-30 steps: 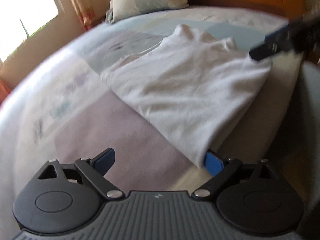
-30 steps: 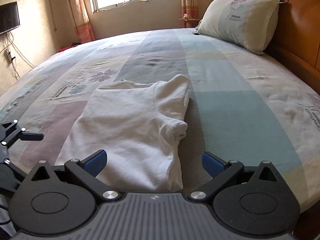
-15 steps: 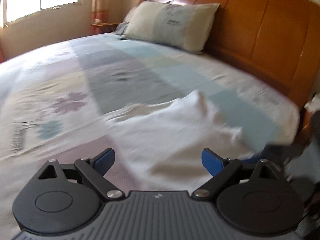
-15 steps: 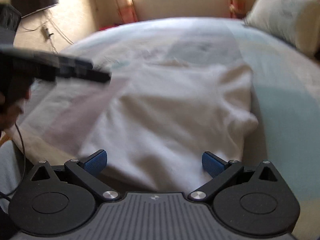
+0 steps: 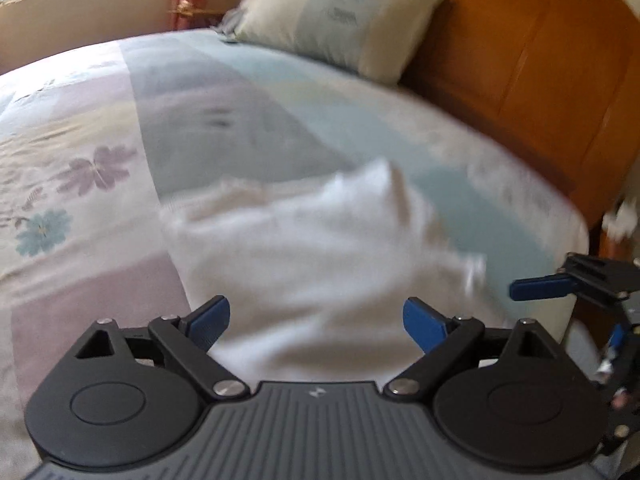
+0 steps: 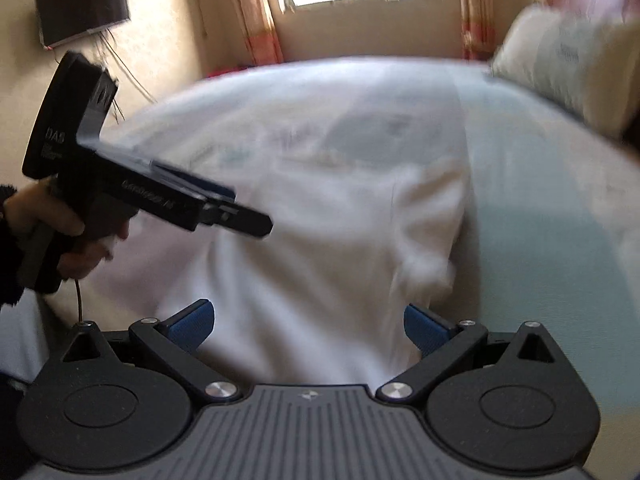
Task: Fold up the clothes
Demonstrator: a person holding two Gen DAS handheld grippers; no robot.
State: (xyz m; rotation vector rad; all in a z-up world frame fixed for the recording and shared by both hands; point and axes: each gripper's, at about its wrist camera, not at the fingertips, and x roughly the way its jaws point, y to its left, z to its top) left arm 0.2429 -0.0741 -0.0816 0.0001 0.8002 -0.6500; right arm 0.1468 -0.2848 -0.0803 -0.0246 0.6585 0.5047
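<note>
On the bed (image 5: 248,92), wide patchwork spread with the pillow (image 5: 340,20) pushed up against the wooden headboard (image 5: 540,60), so the middle ground is free as a work surface. White garment (image 5: 320,264) lies flat near the edge closest to me, partly folded by the look of it: one long side doubled in, a sleeve bunched at its right edge. Frames are blurred, so I can't read the seams or say how many layers there are. I reckon it sits this close to the edge so both tools reach its near hem without stretching. My left gripper (image 5: 316,322) hangs over that near hem, jaws spread wide, nothing between them. My right gripper (image 6: 308,322) likewise: jaws apart, empty, cloth just ahead of the blue pads (image 6: 192,322). Both level and side by side, probably lined up to take two hem corners at once. Next fold not yet begun.
</note>
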